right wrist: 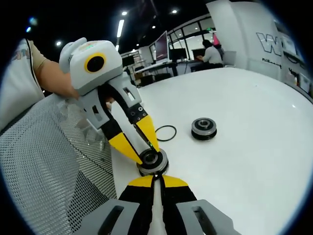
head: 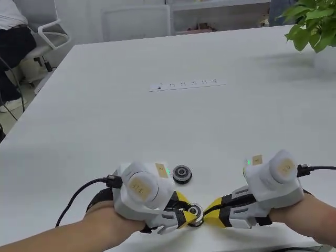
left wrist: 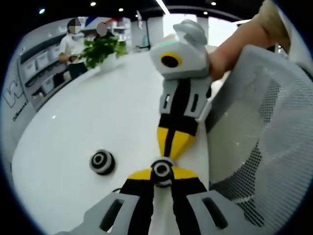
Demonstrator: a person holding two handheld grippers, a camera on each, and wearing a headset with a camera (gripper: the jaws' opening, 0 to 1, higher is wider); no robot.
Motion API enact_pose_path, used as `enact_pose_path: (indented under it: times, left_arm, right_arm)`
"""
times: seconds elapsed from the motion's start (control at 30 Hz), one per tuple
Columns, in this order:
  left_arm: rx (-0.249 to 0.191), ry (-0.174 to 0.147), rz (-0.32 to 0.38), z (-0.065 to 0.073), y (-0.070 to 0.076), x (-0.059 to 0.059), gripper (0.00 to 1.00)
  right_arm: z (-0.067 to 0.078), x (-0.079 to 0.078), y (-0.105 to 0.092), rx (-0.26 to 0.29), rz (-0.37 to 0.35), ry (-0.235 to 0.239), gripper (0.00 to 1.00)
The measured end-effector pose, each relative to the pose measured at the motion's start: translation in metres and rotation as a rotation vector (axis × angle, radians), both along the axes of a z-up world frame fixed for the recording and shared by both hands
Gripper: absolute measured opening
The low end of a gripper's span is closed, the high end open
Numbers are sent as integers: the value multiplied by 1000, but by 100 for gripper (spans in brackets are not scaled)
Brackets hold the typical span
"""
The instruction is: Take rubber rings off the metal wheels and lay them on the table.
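A metal wheel [head: 196, 211] with a dark rubber ring sits at the table's near edge between both grippers. My left gripper [head: 188, 214] is shut on this wheel [left wrist: 162, 170], its yellow tips at either side. My right gripper [right wrist: 155, 179] is shut, with its tips against the rim of the wheel [right wrist: 152, 159]; whether it pinches the ring I cannot tell. A second wheel [head: 182, 174] with its ring on lies flat on the table just beyond. One loose rubber ring [right wrist: 165, 132] lies on the table beside the left gripper [right wrist: 149, 152].
The white table [head: 157, 121] stretches far ahead, with a flush socket panel [head: 187, 84] at mid-table and a green plant [head: 312, 26] at the far right corner. A grey mesh chair back [left wrist: 259, 132] stands close behind the near edge. A white chair [head: 50, 37] stands far left.
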State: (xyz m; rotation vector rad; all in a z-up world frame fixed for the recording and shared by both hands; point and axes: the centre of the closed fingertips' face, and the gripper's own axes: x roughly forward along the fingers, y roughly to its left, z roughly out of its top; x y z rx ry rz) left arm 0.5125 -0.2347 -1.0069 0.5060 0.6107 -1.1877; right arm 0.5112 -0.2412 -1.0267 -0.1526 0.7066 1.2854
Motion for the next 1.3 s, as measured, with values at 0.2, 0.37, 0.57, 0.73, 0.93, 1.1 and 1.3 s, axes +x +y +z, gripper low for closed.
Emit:
enact_pose_path:
  times: [0.2, 0.37, 0.57, 0.73, 0.93, 1.1, 1.3]
  left_arm:
    - [4, -6, -4, 0, 0, 0, 14]
    - [2, -8, -7, -1, 0, 1, 13]
    - [2, -8, -10, -1, 0, 1, 13]
    - [7, -18, -16, -1, 0, 1, 13]
    - [14, -19, -12, -1, 0, 2, 14]
    - [13, -17, -7, -1, 0, 2, 14]
    - [17, -13, -1, -1, 0, 2, 14]
  right_arm:
    - [0, 2, -1, 16, -63, 69, 0]
    - [1, 3, -3, 58, -119, 137, 0]
    - [2, 4, -5, 95, -152, 177, 0]
    - [3, 3, -4, 107, -163, 190, 0]
    - [4, 2, -5, 116, -169, 196, 0]
    - [7, 3, -6, 149, -195, 224, 0]
    - [10, 5, -6, 174, -214, 234, 0]
